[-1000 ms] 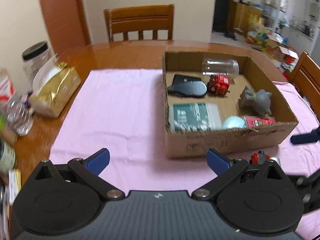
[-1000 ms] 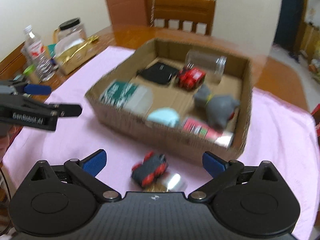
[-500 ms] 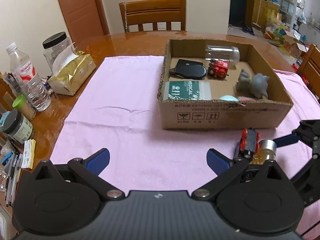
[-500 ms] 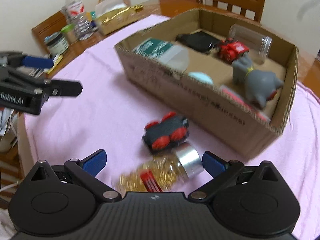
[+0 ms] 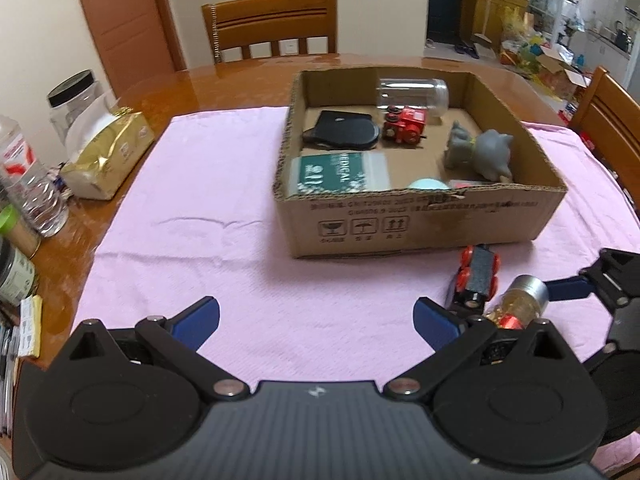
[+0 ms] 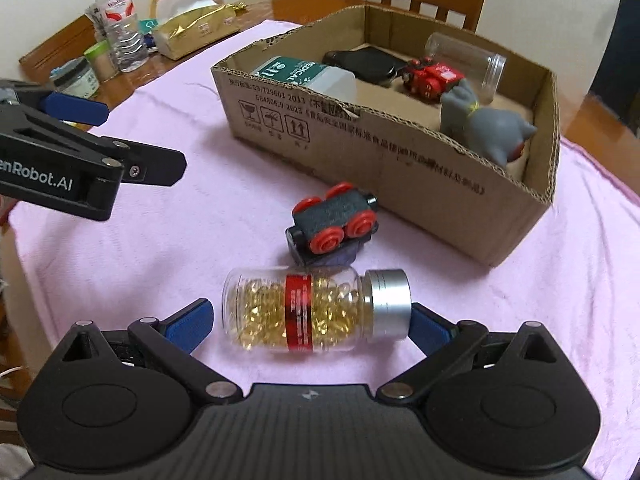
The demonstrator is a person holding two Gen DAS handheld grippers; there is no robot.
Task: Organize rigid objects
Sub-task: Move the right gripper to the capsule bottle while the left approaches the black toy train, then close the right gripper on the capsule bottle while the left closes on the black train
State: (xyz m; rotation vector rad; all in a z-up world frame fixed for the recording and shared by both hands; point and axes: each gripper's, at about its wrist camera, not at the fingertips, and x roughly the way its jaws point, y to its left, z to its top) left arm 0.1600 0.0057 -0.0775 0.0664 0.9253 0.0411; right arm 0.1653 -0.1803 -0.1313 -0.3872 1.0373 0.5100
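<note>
A clear pill bottle point(image 6: 316, 312) with gold capsules and a silver cap lies on its side on the pink cloth point(image 6: 224, 216). My right gripper point(image 6: 308, 322) is open, its blue fingertips on either side of the bottle. A black toy wagon point(image 6: 334, 224) with red wheels lies just beyond it, beside the cardboard box point(image 6: 400, 160). The box holds a grey toy animal point(image 6: 486, 122), a red toy point(image 6: 430, 76), a clear jar point(image 6: 464, 60), a black case point(image 6: 362, 62) and a green medical pack point(image 6: 304, 74). My left gripper point(image 5: 316, 316) is open and empty over the cloth; bottle point(image 5: 516, 304) and wagon point(image 5: 478, 274) lie to its right.
At the table's left edge stand a water bottle point(image 6: 120, 20), a gold tissue pack point(image 6: 192, 28), a black-lidded jar point(image 5: 74, 98) and small jars point(image 6: 76, 78). A wooden chair point(image 5: 272, 24) stands behind the table, another point(image 5: 608, 120) at the right.
My right gripper has moved down and forward so the pill bottle now lies between its fingers. My left gripper has pulled back slightly from the box.
</note>
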